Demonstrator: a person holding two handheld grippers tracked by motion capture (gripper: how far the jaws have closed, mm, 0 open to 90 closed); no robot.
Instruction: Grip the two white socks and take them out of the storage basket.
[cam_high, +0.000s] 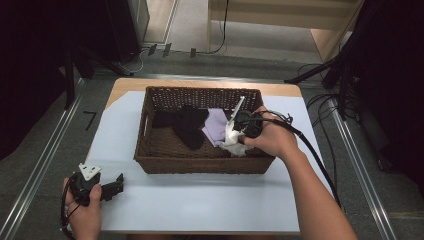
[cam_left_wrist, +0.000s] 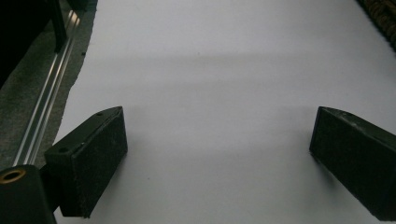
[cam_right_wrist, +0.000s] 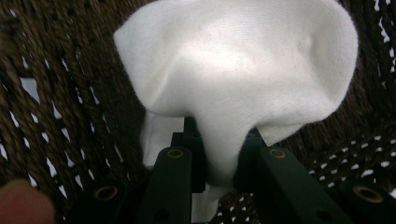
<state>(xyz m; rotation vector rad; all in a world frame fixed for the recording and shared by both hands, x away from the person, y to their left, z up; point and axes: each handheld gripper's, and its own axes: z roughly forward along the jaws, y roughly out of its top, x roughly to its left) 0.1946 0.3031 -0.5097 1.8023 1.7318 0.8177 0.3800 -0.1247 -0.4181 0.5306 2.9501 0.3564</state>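
Left gripper (cam_high: 114, 186) — near worktop's (cam_high: 210, 200) front-left corner, jaws wide apart, empty. Wicker basket (cam_high: 200, 165) — worktop centre, holding black garment (cam_high: 185, 125) and lilac cloth (cam_high: 216, 126). Right gripper (cam_high: 235, 135) — in basket's right end, jaws clamped on white sock (cam_right_wrist: 233, 60).

Grey carpeted floor (cam_high: 45, 150) all round the table (cam_high: 200, 200), its wooden top covered by a pale sheet. Metal rails (cam_high: 40, 170) run along both sides. Pale wooden furniture (cam_high: 280, 15) stands behind, cables (cam_high: 320, 100) trail on the floor, and dark corners close in left and right
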